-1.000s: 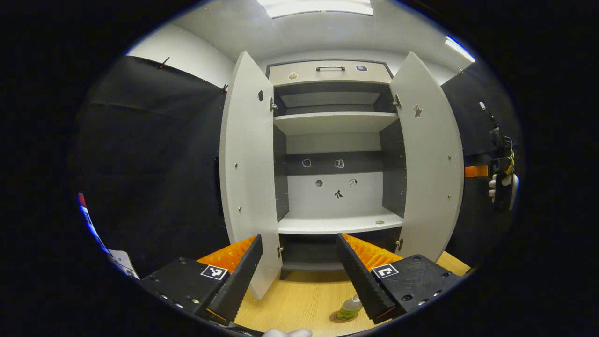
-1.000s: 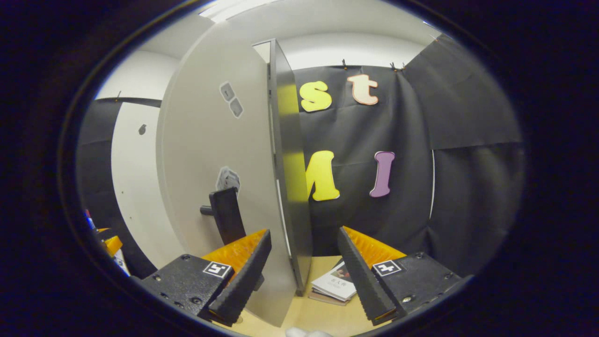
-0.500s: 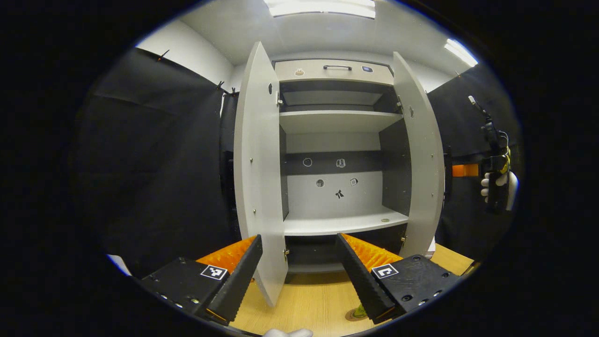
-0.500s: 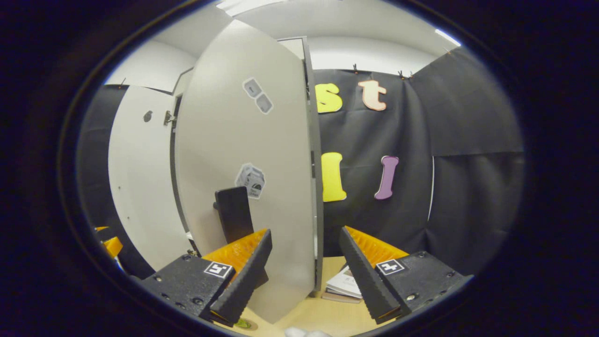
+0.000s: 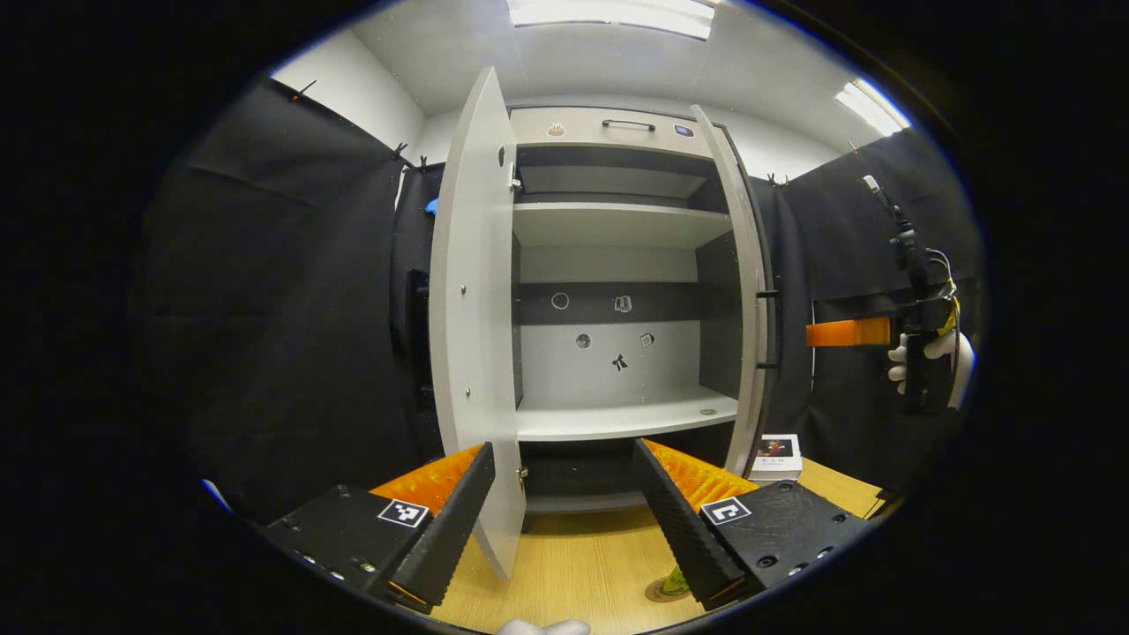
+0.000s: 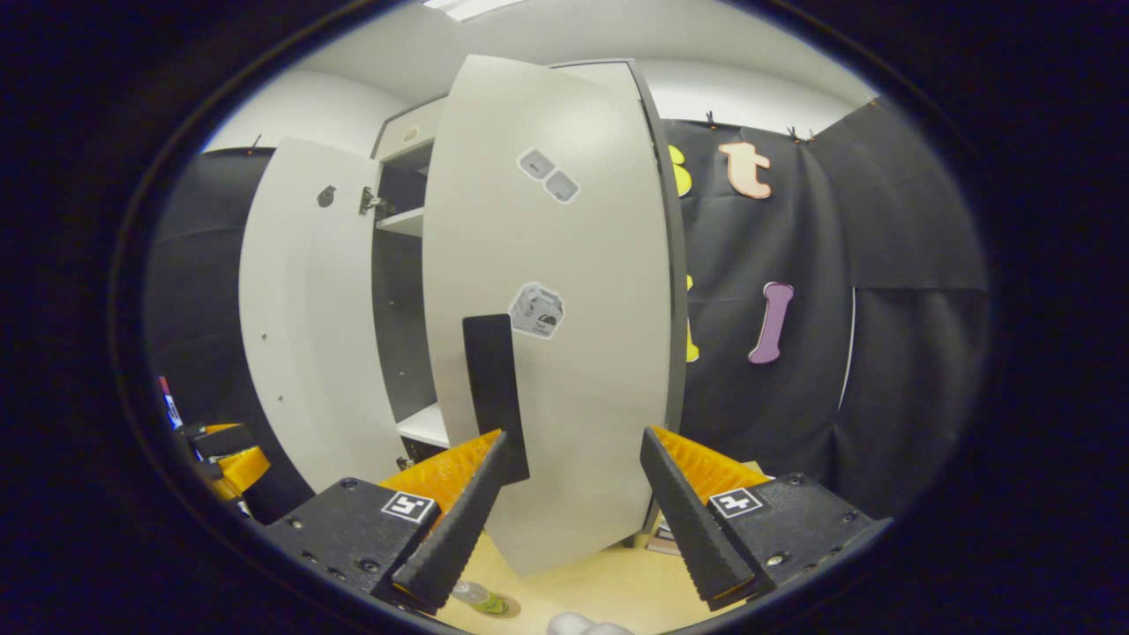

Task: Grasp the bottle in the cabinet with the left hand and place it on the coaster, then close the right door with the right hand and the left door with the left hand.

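2 grippers, left (image 5: 560, 511) and right (image 6: 571, 507), gape apart, holding nothing; right door (image 6: 564, 353) stands half-swung, left door (image 5: 472, 353) wide.

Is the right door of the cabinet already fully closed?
No, in the right gripper view the right door stands partly open, with shelves visible beside it.

Right door (image 6: 564, 335) blocks right gripper (image 6: 573, 520); cabinet (image 5: 617, 353) interior open.
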### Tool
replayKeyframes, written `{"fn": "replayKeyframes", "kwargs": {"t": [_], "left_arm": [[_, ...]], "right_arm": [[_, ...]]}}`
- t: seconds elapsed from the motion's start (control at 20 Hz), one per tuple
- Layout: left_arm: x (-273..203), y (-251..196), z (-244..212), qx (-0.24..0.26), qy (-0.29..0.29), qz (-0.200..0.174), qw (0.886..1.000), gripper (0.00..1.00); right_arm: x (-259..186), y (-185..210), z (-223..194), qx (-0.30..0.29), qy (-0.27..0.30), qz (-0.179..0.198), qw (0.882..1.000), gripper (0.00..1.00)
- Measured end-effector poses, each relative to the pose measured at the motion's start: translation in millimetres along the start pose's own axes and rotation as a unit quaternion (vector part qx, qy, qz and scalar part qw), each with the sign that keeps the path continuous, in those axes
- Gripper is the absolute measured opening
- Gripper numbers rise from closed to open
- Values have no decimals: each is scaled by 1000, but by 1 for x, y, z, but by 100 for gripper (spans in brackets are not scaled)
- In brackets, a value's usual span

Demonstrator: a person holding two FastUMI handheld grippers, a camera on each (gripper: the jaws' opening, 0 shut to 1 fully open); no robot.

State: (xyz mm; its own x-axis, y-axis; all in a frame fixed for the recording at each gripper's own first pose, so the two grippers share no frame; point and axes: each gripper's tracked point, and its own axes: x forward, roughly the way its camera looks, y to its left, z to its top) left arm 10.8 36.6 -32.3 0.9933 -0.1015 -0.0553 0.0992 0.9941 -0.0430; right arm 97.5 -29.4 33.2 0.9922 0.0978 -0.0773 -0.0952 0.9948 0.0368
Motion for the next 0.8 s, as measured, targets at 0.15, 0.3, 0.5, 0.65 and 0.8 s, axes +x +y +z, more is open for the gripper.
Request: {"fn": "replayKeyframes", "kwargs": {"t": [0.15, 0.3, 0.5, 0.65, 0.8], "left_arm": [[1, 2, 0, -3, 2, -7, 1000, 96], [3, 12, 1, -11, 2, -5, 1000, 96], [6, 42, 4, -14, 2, 15, 1000, 96], [9, 79, 10, -8, -2, 42, 999, 96], [13, 122, 21, -3, -10, 77, 997, 96]], "right_arm": [[-10, 0, -6, -14, 4, -17, 1000, 95], [-21, 3, -14, -21, 8, -31, 999, 95], [-33, 10, -29, -21, 11, -48, 999, 95], [-42, 19, -44, -18, 22, -53, 998, 95], [-52, 28, -63, -18, 41, -54, 998, 99]]}}
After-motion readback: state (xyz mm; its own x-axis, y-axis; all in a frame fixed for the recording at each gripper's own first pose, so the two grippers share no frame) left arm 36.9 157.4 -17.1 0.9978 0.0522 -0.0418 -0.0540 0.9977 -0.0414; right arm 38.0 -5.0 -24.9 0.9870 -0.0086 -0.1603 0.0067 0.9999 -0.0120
